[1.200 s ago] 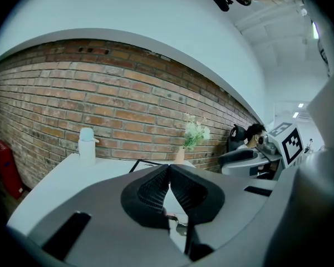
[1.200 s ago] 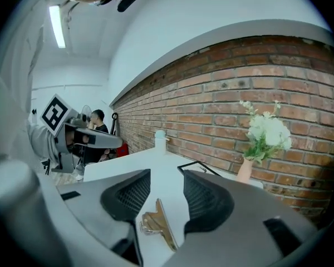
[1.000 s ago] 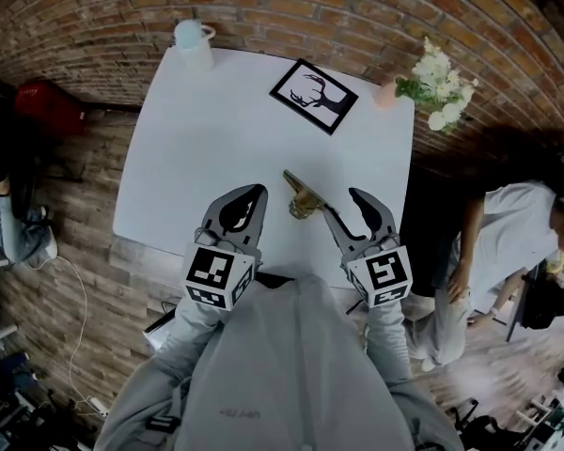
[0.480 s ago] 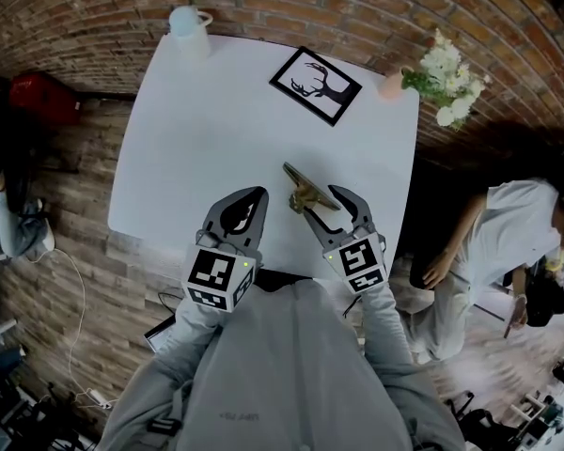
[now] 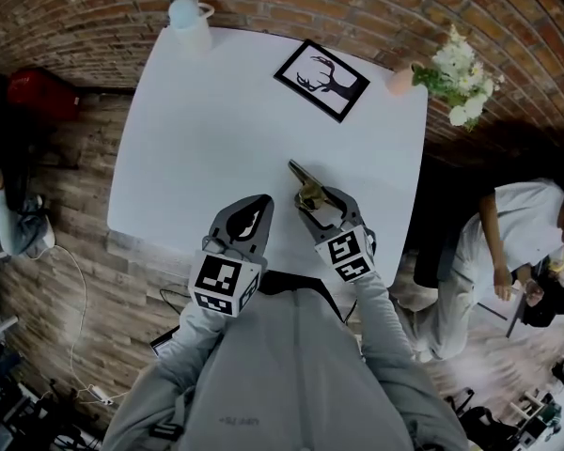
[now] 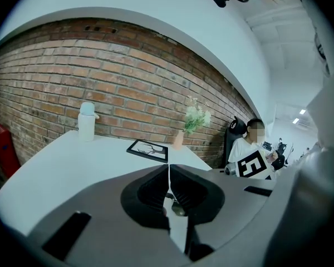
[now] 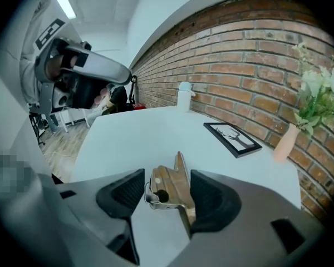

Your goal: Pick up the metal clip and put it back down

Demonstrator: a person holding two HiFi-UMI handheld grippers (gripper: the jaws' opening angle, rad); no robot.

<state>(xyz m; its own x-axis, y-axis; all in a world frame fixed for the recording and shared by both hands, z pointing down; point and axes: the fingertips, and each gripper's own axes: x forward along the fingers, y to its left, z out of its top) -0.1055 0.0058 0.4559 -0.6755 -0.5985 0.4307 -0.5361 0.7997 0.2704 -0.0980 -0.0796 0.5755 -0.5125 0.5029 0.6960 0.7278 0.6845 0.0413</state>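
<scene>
The metal clip [image 5: 309, 187], brass-coloured with a steel spring end [image 7: 168, 185], lies flat on the white table [image 5: 197, 139] near its front edge. My right gripper [image 5: 321, 205] is low over it, and the clip's near end lies between its jaws [image 7: 167, 177]. Those jaws have just been opening and stand open; a gap shows on the left side, while the right pad is close beside the clip. My left gripper [image 5: 260, 203] hovers to the clip's left with its jaws shut and nothing in them [image 6: 168, 168].
A pale blue cup [image 5: 190, 22], a framed deer picture [image 5: 321, 78] and a vase of white flowers [image 5: 451, 69] stand along the table's far side by a brick wall. A person [image 5: 517, 242] stands right of the table. A red object [image 5: 42, 97] lies on the floor at the left.
My right gripper has come down and leftward from beside the clip until its jaws straddle the clip's near end. My left gripper has sunk a little.
</scene>
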